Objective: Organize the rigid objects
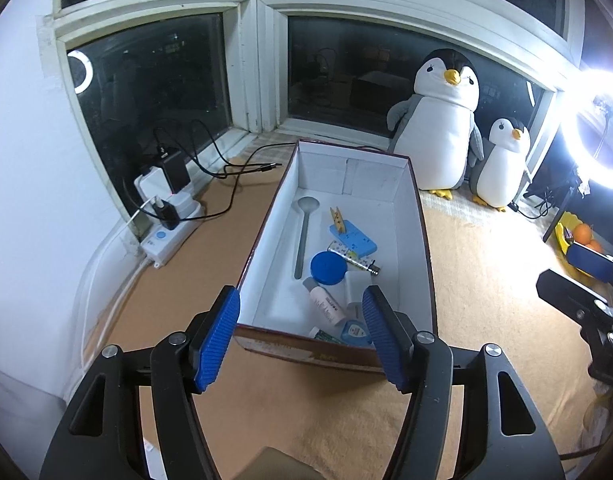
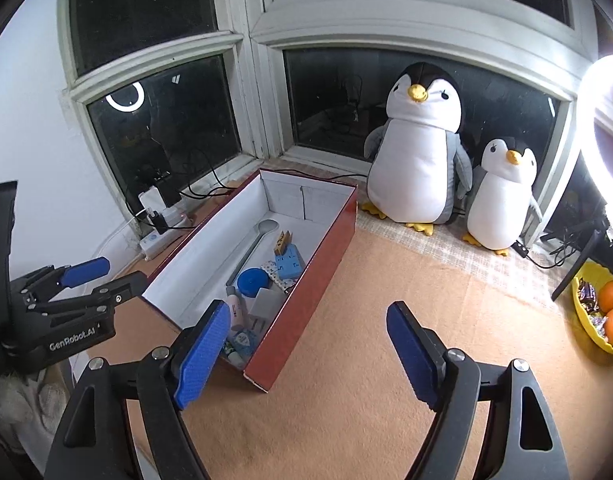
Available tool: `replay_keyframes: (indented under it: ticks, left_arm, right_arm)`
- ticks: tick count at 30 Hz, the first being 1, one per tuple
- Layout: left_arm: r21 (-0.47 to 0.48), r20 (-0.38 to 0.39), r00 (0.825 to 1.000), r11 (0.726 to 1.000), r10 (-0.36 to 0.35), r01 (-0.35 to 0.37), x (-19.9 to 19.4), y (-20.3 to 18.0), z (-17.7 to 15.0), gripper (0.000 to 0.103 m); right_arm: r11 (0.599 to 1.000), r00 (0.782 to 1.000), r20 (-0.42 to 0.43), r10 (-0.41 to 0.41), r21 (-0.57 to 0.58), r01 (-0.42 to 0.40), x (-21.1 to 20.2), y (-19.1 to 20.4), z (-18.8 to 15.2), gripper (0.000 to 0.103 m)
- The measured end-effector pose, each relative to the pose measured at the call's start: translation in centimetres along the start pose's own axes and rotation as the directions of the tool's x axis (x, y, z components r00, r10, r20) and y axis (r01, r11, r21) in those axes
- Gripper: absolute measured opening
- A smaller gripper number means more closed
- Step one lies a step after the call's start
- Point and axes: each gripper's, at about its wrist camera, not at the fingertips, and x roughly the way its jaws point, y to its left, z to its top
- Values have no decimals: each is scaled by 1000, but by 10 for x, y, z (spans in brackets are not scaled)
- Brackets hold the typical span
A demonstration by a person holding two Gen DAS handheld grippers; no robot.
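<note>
left gripper point(image 1: 300, 334): jaws apart, nothing between the pads, hanging over the near end of the box; also seen at 9 o'clock in the right wrist view.
right gripper point(image 2: 308, 354): jaws wide apart, empty, over bare mat at 3 o'clock of the box.
box point(image 1: 420, 240): open, red outside, white inside, centre of the mat, long axis running 12 to 6 in the left wrist view.
spoon point(image 1: 303, 236): grey, flat along the box's 9 o'clock wall, bowl toward 12.
clothespin point(image 1: 337, 219): wooden, lying on the blue block point(image 1: 356, 239), mid-box.
blue lid point(image 1: 327, 267): round, at 6 o'clock of the block.
white charger point(image 1: 356, 289): just at 4 o'clock of the lid.
small bottle point(image 1: 325, 305): white, tilted, toward the near end.
floss case point(image 1: 356, 332): blue, near end wall.
penguins: big plush point(image 2: 416, 160) and small one point(image 2: 502, 200) at 1 o'clock of the box, by the window.
fruit bowl point(image 2: 584, 316): yellow, 3 o'clock edge, oranges inside.
</note>
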Motion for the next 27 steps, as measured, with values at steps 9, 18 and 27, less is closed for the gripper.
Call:
replay_keyframes:
  ticks: [9,18,27]
  left_arm:
    - [7,8,1000,1000,13,-13,-8,-2,-5,71]
    - [12,10,1000,1000,7,-7,-10,-3,-4,71]
    - [13,10,1000,1000,3,-3,-10,-4,-3,71]
  right_arm:
    - [1000,1000,3,-19,-4,19,-9,-1,-11,81]
    - [1000,1000,8,-30,0,30,-12,-4,-12,81]
    - [1000,1000,2,-30,-2,30,-13,-6,-14,81]
